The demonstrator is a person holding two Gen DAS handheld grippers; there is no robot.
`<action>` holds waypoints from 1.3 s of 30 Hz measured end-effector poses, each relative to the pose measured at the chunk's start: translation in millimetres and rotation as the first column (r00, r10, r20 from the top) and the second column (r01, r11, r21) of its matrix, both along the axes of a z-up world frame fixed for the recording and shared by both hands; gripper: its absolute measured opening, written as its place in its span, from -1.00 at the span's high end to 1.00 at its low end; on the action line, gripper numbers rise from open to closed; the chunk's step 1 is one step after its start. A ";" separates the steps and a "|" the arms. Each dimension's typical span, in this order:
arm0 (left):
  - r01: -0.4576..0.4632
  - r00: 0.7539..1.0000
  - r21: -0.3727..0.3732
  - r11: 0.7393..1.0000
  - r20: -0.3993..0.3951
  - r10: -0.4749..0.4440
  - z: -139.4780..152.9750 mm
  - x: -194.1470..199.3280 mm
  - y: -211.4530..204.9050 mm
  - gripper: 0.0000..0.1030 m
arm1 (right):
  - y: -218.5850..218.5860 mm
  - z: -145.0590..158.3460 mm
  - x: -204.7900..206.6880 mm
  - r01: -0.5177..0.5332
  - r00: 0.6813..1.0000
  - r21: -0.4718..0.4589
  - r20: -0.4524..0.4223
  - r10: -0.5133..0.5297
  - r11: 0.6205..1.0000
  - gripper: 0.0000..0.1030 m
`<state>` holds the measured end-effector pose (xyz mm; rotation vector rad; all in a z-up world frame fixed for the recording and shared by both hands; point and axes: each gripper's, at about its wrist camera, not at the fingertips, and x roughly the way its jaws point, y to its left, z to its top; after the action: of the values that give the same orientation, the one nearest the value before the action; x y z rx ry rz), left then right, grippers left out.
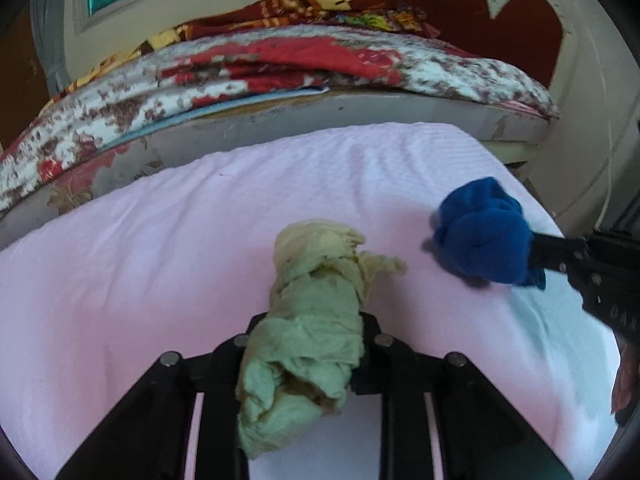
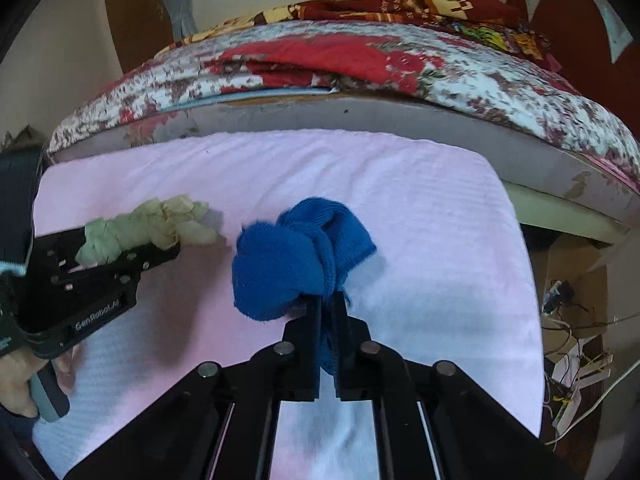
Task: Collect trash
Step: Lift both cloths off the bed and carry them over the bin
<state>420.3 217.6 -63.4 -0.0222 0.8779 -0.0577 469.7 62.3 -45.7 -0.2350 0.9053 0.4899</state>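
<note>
My left gripper (image 1: 310,320) is shut on a crumpled pale green cloth (image 1: 312,320) and holds it over the pink towel (image 1: 140,260). The cloth also shows in the right wrist view (image 2: 148,228), sticking out of the left gripper (image 2: 160,246). My right gripper (image 2: 326,304) is shut on a knotted blue cloth (image 2: 296,260) above the same towel (image 2: 420,220). In the left wrist view the blue cloth (image 1: 480,232) hangs at the right, with the right gripper (image 1: 536,252) behind it.
A bed with a red and white floral quilt (image 1: 280,68) runs along the far edge of the towel. A red and white headboard (image 1: 500,20) is at the back right. Cables and cardboard (image 2: 572,320) lie on the floor to the right.
</note>
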 end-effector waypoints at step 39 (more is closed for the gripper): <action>0.071 0.996 -0.009 0.997 0.056 -0.070 45.0 -120.7 -43.9 0.52 | -47.0 49.2 -114.1 0.058 0.995 0.044 0.073 -0.061 0.997 0.46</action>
<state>299.7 173.8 -18.3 0.0005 0.8230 -0.1284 355.6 15.4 3.4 -0.1862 0.8262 0.4415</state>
